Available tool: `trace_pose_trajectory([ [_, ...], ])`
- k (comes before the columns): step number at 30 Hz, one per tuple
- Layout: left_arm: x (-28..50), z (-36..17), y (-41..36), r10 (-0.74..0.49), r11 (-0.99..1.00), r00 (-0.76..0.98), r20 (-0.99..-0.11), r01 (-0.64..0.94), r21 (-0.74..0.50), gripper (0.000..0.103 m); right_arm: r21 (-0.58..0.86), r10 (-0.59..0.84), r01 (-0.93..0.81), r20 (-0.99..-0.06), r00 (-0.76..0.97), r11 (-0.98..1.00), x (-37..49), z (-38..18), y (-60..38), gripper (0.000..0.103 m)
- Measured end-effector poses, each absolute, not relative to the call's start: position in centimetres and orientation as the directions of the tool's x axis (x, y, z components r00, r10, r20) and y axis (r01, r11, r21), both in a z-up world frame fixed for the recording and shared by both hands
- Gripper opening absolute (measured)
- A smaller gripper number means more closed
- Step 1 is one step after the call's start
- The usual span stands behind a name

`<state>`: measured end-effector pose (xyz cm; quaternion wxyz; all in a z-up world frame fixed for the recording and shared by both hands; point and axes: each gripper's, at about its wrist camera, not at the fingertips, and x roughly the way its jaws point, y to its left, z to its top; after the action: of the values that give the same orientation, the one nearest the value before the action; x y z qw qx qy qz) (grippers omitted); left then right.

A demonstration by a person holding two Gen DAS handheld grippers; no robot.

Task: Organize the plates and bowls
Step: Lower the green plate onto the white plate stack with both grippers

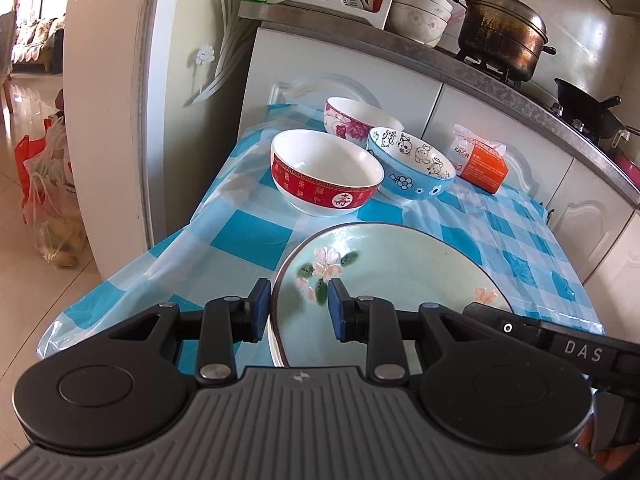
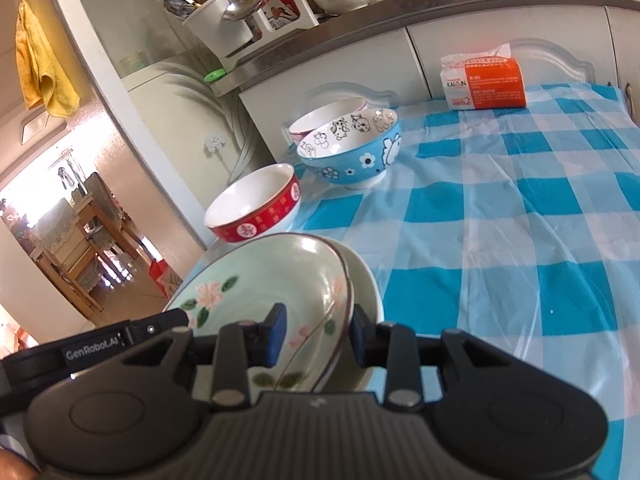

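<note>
Narrow jaws of both the left gripper (image 1: 298, 308) and right gripper (image 2: 318, 330) straddle opposite rims of the pale-green flowered plate (image 1: 400, 264), lower centre; pad contact unclear.

Left hand-held gripper (image 1: 298, 310): I see its blue pads straddling the near rim of the green plate (image 1: 400, 272), apparently gripping it.
Green plate: pale, flowered, lying on white plates stacked beneath.
Bowls: I see the red-banded bowl (image 1: 326, 172) just behind the plate, the blue cartoon bowl (image 1: 412, 172) beside it, the rose bowl (image 1: 356, 116) behind.
Tabletop (image 1: 248, 236): blue checked cloth.
Orange packet (image 1: 480, 160): far right.
</note>
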<state>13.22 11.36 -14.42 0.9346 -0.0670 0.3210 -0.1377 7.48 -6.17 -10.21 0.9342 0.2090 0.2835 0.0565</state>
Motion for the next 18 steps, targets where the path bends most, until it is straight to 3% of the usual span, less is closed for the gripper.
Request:
trace_pose_trajectory([
  [5, 13.1, -14.1, 11.6, -0.301, 0.953, 0.764, -0.57, 0.214, -0.215, 0.034, 0.358, 0.211, -0.019, -0.506, 0.836, 0.933, 7.2, -9.8, -5.3, 0.047],
  [9, 13.1, -13.6, 12.0, -0.291, 0.955, 0.776, -0.559, 0.205, -0.213, 0.049, 0.382, 0.229, -0.022, -0.505, 0.832, 0.924, 7.1, -9.7, -5.6, 0.051],
  [13, 13.0, -13.3, 12.1, -0.276, 0.96, 0.783, -0.557, 0.195, -0.202, 0.055, 0.409, 0.234, -0.013, -0.495, 0.837, 0.912, 6.8, -9.4, -6.2, 0.053],
  [15, 12.9, -13.1, 12.3, -0.265, 0.963, 0.79, -0.553, 0.186, -0.195, 0.065, 0.422, 0.235, -0.011, -0.483, 0.844, 0.906, 6.5, -9.1, -6.5, 0.055],
  [17, 12.7, -12.9, 12.3, -0.254, 0.966, 0.8, -0.544, 0.181, -0.184, 0.072, 0.419, 0.213, -0.002, -0.459, 0.863, 0.908, 6.0, -8.6, -6.9, 0.066],
  [18, 12.6, -12.7, 12.3, -0.25, 0.967, 0.802, -0.543, 0.179, -0.181, 0.079, 0.408, 0.195, 0.006, -0.449, 0.872, 0.913, 5.8, -8.3, -7.1, 0.082],
])
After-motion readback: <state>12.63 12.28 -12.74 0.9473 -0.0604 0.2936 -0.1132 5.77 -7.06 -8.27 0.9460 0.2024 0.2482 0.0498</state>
